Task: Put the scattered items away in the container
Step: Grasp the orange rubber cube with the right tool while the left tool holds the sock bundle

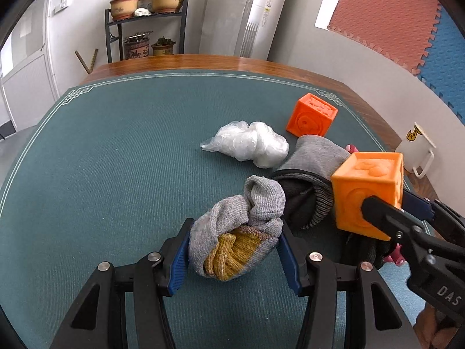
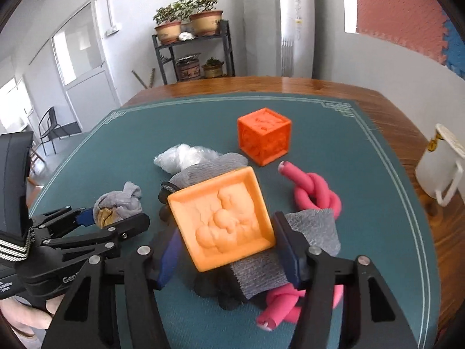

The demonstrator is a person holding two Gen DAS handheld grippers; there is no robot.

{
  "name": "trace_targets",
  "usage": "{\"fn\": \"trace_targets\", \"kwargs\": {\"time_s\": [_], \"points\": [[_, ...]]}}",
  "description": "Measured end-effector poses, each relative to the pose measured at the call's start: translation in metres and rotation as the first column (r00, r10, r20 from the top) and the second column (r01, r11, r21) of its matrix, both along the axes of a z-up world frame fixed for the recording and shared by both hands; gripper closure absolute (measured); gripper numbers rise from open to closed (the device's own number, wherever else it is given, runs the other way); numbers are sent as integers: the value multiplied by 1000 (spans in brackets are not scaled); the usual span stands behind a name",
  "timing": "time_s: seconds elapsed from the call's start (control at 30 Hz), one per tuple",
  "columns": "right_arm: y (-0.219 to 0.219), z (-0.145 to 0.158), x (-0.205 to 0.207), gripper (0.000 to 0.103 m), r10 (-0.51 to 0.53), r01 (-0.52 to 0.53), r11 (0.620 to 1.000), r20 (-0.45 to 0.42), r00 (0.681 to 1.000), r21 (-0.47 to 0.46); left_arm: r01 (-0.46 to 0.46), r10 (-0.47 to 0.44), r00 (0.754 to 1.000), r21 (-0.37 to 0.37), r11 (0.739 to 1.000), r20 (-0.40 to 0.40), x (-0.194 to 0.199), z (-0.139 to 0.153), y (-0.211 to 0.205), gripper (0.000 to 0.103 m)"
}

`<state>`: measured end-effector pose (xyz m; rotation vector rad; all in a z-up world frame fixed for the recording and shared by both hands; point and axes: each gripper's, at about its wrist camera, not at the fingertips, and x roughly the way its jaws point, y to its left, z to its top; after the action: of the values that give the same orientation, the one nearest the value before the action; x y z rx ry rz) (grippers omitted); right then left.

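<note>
Gripping one item each, the two grippers have lifted or are about to lift their loads, but nothing looks put away yet. The left gripper [image 1: 234, 254] has its blue pads pinching a balled grey and mustard knitted sock [image 1: 238, 232] at lower centre of its view. The right gripper [image 2: 225, 250] clamps a pale orange soft embossed cube [image 2: 222, 218] at centre of its own view.

Left on the green felt table mat [image 1: 116, 151]: a darker orange embossed cube [image 2: 264, 135], a crumpled clear plastic bag [image 1: 250, 144], grey and black folded socks [image 1: 308, 183] and knotted pink foam rods [image 2: 315, 193].

Any container is doubtful; only a white mug-shaped vessel [image 2: 436, 163] stands at the right edge, partly cut off. Whether the sock is clear of the mat cannot be told.
</note>
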<state>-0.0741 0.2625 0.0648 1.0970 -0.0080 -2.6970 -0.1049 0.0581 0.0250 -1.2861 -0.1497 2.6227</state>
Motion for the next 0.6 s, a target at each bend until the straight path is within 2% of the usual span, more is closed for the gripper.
{"fn": "trace_targets", "kwargs": {"time_s": [0.27, 0.43, 0.6], "points": [[25, 31, 54, 41, -88, 81, 992, -74, 993, -95, 38, -37, 999, 23, 999, -38, 11, 15, 5, 47], [56, 49, 102, 45, -194, 174, 973, -131, 972, -154, 78, -75, 995, 39, 996, -67, 23, 28, 13, 47], [96, 51, 146, 46, -305, 280, 942, -124, 944, -184, 137, -133, 987, 38, 990, -88, 38, 36, 30, 47]]}}
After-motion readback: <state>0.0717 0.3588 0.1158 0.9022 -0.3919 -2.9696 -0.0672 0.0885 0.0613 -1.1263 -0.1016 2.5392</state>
